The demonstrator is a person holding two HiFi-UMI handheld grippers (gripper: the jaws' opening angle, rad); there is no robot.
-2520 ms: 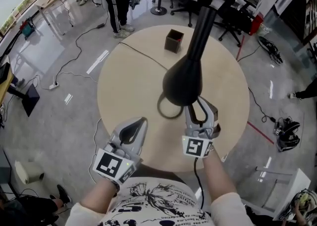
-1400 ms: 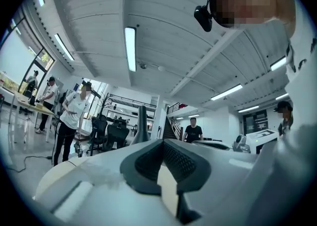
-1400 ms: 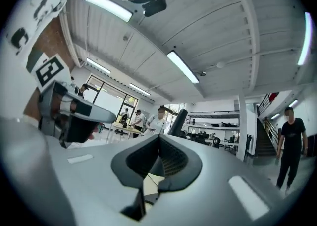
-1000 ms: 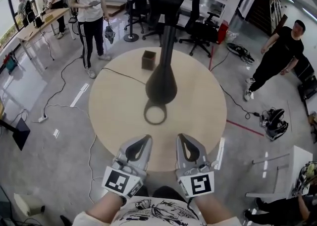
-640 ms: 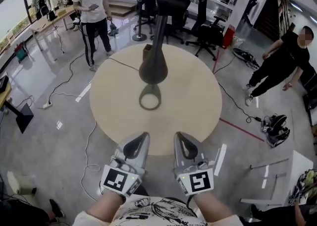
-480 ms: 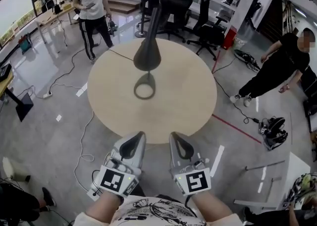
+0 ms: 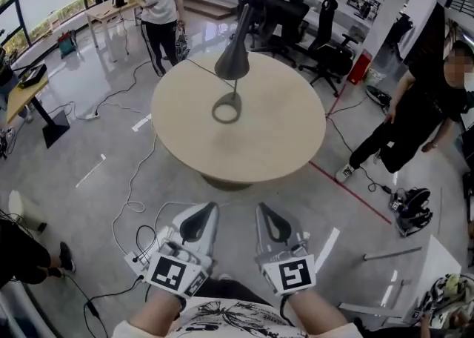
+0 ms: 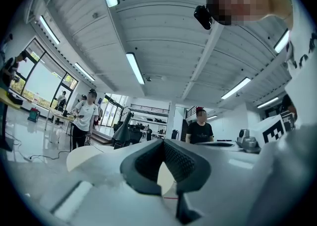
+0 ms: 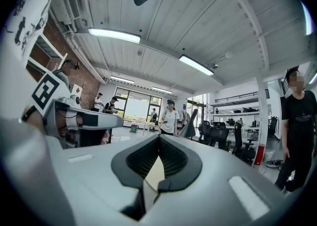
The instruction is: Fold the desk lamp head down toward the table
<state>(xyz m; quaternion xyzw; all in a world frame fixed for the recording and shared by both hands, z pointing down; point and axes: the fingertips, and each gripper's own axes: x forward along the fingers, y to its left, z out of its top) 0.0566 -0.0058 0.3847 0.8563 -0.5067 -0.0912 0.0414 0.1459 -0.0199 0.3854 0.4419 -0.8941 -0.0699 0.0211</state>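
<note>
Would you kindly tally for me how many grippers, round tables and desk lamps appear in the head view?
grippers: 2, the left gripper and the right gripper
round table: 1
desk lamp: 1
total: 4

Right gripper (image 9: 158,138): the dark ribbed pads (image 9: 138,159) meet at their tips with nothing pinched between them. A tan sliver shows through the opening below the tips.

Beyond the tips and a little to the right I see the desk lamp (image 9: 188,124), its dark cone head tilted with the wide end lower. A person in a white shirt (image 9: 171,119) stands just left of it.

The left gripper (image 9: 111,118) juts in from the picture's left, its marker cube (image 9: 45,91) above.

Office chairs (image 9: 218,136) sit right of the lamp, and a person in black (image 9: 298,121) stands at the far right edge. The ceiling strip lights (image 9: 114,34) are lit.
</note>
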